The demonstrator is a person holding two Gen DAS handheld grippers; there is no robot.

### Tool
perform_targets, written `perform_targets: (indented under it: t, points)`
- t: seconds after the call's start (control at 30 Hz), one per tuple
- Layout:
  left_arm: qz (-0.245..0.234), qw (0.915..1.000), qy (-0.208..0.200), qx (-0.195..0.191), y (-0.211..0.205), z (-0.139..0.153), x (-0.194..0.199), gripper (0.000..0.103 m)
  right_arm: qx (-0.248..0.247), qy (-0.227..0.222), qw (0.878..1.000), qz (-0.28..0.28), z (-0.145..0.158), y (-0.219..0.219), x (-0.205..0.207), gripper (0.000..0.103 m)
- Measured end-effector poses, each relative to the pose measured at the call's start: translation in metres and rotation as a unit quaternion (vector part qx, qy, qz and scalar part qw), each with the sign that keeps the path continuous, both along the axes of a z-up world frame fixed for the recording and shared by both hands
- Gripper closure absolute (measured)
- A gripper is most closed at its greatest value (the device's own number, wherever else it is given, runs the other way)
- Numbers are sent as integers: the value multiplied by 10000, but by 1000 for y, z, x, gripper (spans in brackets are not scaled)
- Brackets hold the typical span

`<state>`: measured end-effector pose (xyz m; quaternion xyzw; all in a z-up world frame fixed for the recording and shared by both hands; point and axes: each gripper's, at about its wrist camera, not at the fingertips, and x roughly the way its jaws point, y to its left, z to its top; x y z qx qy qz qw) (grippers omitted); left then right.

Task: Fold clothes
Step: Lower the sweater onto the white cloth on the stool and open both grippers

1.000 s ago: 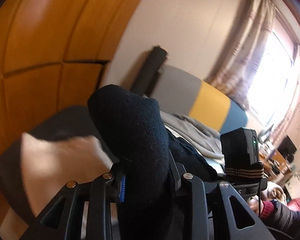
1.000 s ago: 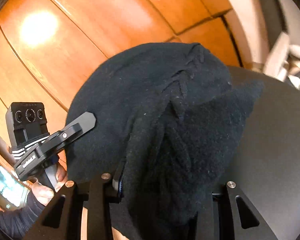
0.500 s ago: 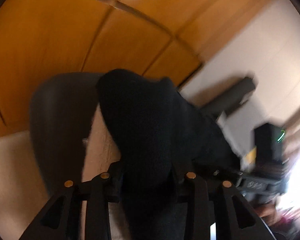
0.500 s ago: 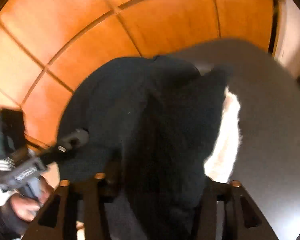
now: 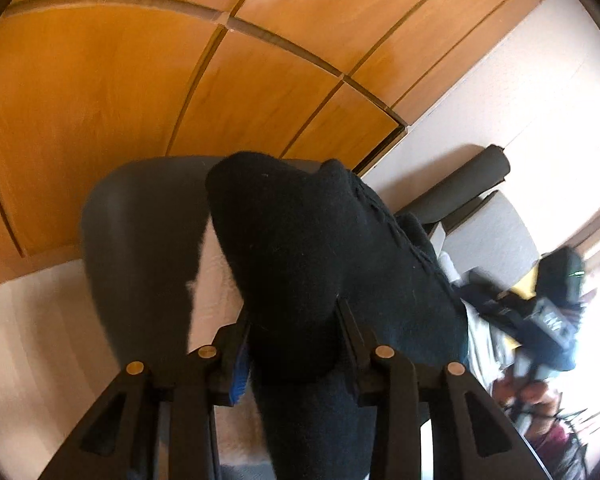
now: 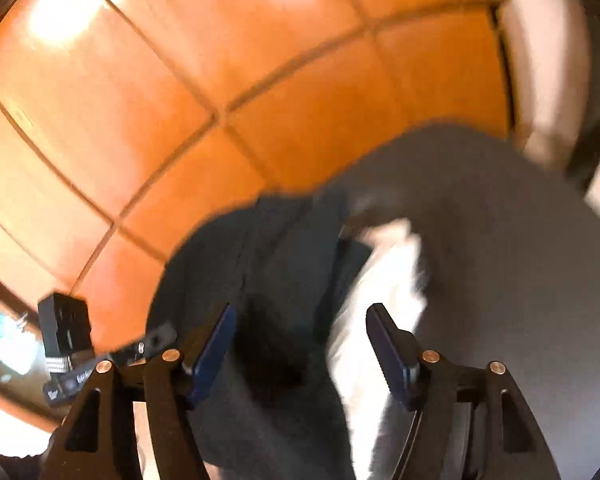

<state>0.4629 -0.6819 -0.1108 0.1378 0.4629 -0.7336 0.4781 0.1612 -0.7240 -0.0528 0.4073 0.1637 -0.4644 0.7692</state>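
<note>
**Both grippers loosening on the black knit garment**

Since a second ago, the black knit garment (image 5: 308, 264) has come down from mid-air onto the round grey surface (image 5: 140, 240), where it lies partly over a white fleecy garment (image 6: 384, 280). Left gripper (image 5: 294, 332): jaws opening, the black fabric still bunched between them and touching both pads. Right gripper (image 6: 300, 332): jaws opening and standing wide, with dark cloth lying in the gap but clear of the blue pads (image 6: 212, 352). Orange wooden floor (image 6: 260, 80) lies beyond the surface. The right-wrist view is motion-blurred.
</note>
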Motion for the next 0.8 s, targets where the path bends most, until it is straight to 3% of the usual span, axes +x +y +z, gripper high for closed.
perform_targets:
  t: [0.03, 0.1, 0.13, 0.23, 0.3, 0.43, 0.5, 0.6, 0.67, 0.8]
  points:
    - [-26, 10000, -81, -45, 1, 4, 0, 66, -248, 92, 9997, 4, 14, 5, 4, 36]
    - [-13, 9995, -282, -165, 3, 10, -1, 66, -594, 240, 9972, 375, 35, 22, 8, 55]
    - [10, 9990, -391, -235, 4, 14, -1, 66, -741, 344, 9951, 555, 43, 30, 12, 57]
    - [306, 9943, -816, -609, 16, 32, 0, 68, -852, 1058, 9855, 1021, 40, 38, 54, 57]
    - [502, 9870, -1013, -1141, 24, 53, 1, 68, -874, 1458, 9785, 1165, 26, 42, 82, 57]
    - [336, 9797, -1034, -1685, 20, 80, -12, 68, -568, 1696, 9782, 1060, -2, 27, 91, 57]
    - [169, 9838, -974, -1494, -1, 72, -26, 67, -473, 1686, 9799, 961, -11, 21, 89, 57]
    - [31, 9941, -942, -543, -42, 37, -42, 68, -413, 1770, 9799, 822, -16, 16, 80, 57]
    - [219, 9943, -1026, -210, -61, 13, -49, 69, -377, 1831, 9796, 743, -24, 13, 76, 57]
    - [432, 9891, -1269, -604, -60, -4, -50, 74, -476, 1506, 9865, 437, -50, 9, 64, 57]
